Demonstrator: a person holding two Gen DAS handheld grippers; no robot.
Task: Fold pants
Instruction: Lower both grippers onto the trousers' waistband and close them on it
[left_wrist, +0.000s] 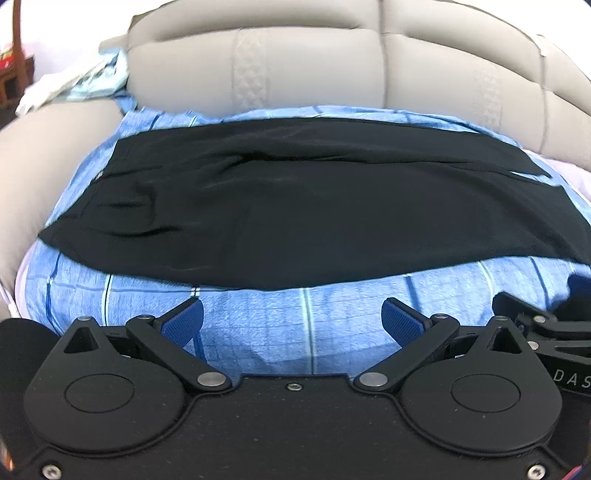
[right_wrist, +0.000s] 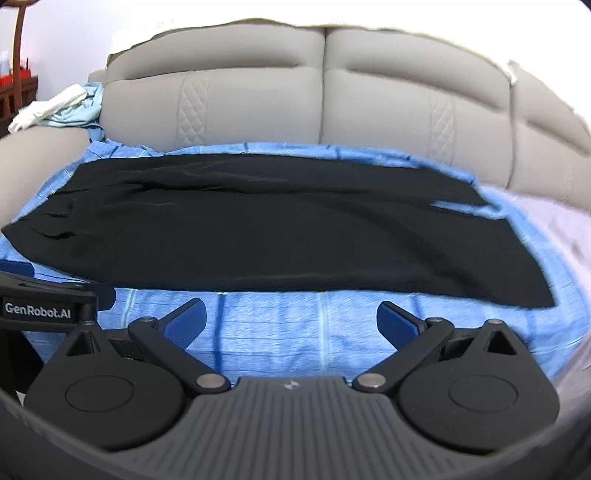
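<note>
Black pants lie flat across a blue checked sheet on a sofa seat, waist to the left and leg ends to the right. They also show in the right wrist view. My left gripper is open and empty, just in front of the pants' near edge. My right gripper is open and empty, also in front of the near edge. The right gripper's body shows at the right edge of the left wrist view. The left gripper's body shows at the left edge of the right wrist view.
The grey padded sofa back rises behind the pants. A grey armrest is on the left, with white and light-blue clothes piled on it. Wooden furniture stands at the far left.
</note>
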